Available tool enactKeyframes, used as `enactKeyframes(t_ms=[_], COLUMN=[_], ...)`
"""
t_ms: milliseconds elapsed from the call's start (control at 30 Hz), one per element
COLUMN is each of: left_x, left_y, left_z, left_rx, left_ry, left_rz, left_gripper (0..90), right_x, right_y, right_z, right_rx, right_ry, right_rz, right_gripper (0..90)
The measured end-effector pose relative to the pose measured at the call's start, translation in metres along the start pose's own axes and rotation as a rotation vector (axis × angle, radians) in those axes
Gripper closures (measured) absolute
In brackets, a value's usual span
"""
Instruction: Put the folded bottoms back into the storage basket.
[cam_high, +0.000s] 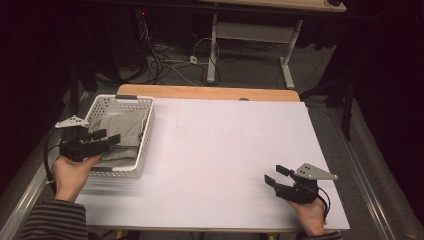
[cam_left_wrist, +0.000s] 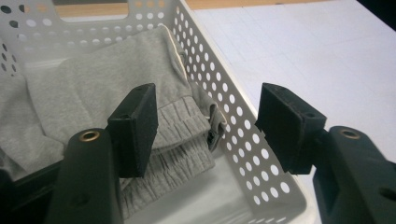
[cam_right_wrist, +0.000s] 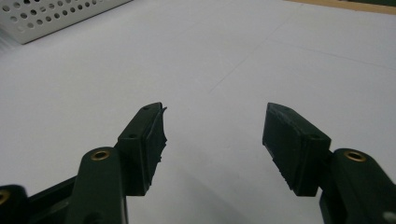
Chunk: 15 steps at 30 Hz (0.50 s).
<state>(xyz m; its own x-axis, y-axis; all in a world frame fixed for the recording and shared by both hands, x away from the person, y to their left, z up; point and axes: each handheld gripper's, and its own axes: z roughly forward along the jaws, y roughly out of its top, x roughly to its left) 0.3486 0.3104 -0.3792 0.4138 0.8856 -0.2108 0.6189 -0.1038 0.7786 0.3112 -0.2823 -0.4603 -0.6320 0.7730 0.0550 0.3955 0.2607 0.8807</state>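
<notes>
grey garment (cam_high: 116, 135) lies crumpled inside the white perforated basket (cam_high: 146, 131) at the left edge of the bench (cam_high: 225, 150); nothing lifted out yet, so the work looks barely begun. left tool (cam_high: 111, 137) hangs over the basket's near end, jaws wide, one either side of the basket's right wall, gripping nothing; the left hand (cam_high: 72, 172) holds it from below, pointing right. right tool (cam_high: 274, 175) rests low near the bench's near right corner, jaws wide and empty, pointing left.
</notes>
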Motion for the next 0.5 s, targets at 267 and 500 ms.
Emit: enactKeyframes(t_ms=[267, 500], left_x=[-0.0044, -0.0098], left_y=[-0.0070, -0.0109], left_z=[-0.0015, -0.0022], left_rx=[-0.014, -0.025], left_ry=[-0.014, -0.025], left_rz=[0.008, 0.023], left_gripper=[35.6, 34.2], right_x=[-0.0001, -0.0006], right_y=[0.0000, 0.0000], right_z=[0.0000, -0.0007], right_rx=[0.001, -0.002], right_ry=[0.001, -0.002], right_rz=[0.002, 0.006], right_gripper=[39.7, 39.8])
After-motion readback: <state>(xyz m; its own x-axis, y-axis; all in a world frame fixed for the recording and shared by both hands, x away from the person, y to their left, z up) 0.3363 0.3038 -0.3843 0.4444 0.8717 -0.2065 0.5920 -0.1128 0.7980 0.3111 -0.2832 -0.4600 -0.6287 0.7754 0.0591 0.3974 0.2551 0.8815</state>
